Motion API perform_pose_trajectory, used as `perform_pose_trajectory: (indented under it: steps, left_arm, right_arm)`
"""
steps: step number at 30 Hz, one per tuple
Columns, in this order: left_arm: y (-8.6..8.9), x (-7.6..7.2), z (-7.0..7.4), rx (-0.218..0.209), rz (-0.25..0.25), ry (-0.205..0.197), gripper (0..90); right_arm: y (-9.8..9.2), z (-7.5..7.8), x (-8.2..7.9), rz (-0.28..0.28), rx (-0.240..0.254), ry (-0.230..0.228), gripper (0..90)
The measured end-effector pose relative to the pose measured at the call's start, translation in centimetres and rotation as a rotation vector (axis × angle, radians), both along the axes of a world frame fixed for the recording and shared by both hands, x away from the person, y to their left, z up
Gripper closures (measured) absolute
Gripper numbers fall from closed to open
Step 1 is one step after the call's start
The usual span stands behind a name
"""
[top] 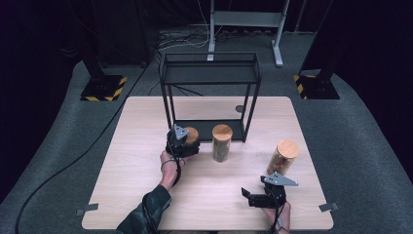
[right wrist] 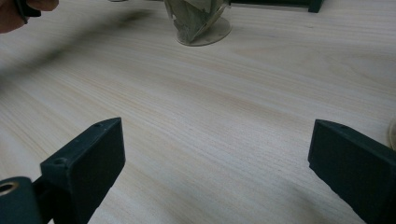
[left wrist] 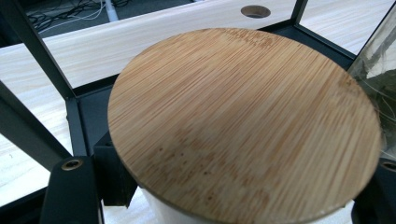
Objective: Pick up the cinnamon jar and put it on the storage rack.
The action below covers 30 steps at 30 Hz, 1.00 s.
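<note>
A glass jar with a round bamboo lid [top: 191,134] [left wrist: 243,121] sits between the jaws of my left gripper [top: 182,141] [left wrist: 229,196], which is shut on it. It is just in front of the low shelf of a black wire rack [top: 209,73] [left wrist: 74,116], at the rack's front left corner. A second lidded jar [top: 222,143] [left wrist: 378,70] [right wrist: 198,21] stands on the table right beside it. A third jar [top: 282,157] stands at the right. My right gripper [top: 247,197] [right wrist: 217,158] rests open near the table's front edge, with bare wood between its jaws.
The wooden table [top: 146,195] has a round hole [top: 239,108] [left wrist: 255,10] behind the rack. A hand [right wrist: 18,14] shows at the top left of the right gripper view. Stands and cables lie on the floor beyond the table.
</note>
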<state>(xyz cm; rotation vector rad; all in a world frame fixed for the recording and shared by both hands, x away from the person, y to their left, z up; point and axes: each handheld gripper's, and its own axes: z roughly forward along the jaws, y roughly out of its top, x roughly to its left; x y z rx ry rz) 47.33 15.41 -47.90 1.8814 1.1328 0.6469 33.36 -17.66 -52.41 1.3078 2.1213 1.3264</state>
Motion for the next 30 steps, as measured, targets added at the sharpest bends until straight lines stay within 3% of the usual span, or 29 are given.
perform_pose_trajectory:
  steps: [30]
  left_arm:
    - [-0.9, 1.9, 0.1, -0.004, 0.011, 0.001, 25.5]
  right_arm:
    - [0.0, 0.0, 0.0, 0.002, 0.001, -0.001, 3.2]
